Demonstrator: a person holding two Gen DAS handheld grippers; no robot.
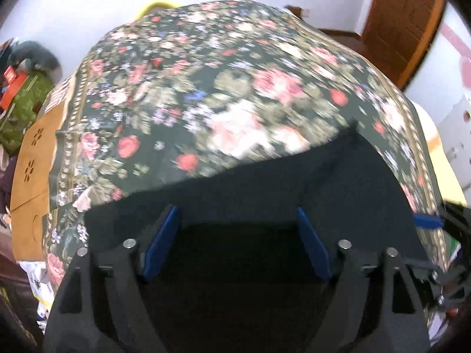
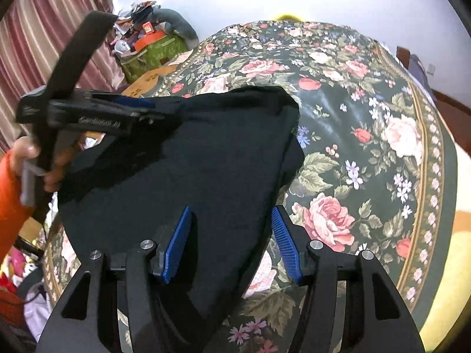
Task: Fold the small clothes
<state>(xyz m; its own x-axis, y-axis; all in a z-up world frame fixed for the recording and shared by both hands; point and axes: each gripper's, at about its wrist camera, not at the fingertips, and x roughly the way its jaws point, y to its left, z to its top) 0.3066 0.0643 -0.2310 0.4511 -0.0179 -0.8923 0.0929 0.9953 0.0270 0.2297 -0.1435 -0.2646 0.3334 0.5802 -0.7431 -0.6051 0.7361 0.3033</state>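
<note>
A dark navy garment lies flat on the flowered tablecloth, folded to a rough triangle with a smooth edge on its right. My right gripper hovers over its near part, open, with the cloth lying between the blue pads and not pinched. My left gripper, held by a hand in an orange sleeve, sits at the garment's far left corner. In the blurred left wrist view the left gripper stands wide open above the dark garment, nothing pressed between its pads.
The flowered tablecloth drapes over a rounded table edge. A brown board shows at its left. A green bag with red boxes and striped curtains stand behind on the left, a wooden door on the right.
</note>
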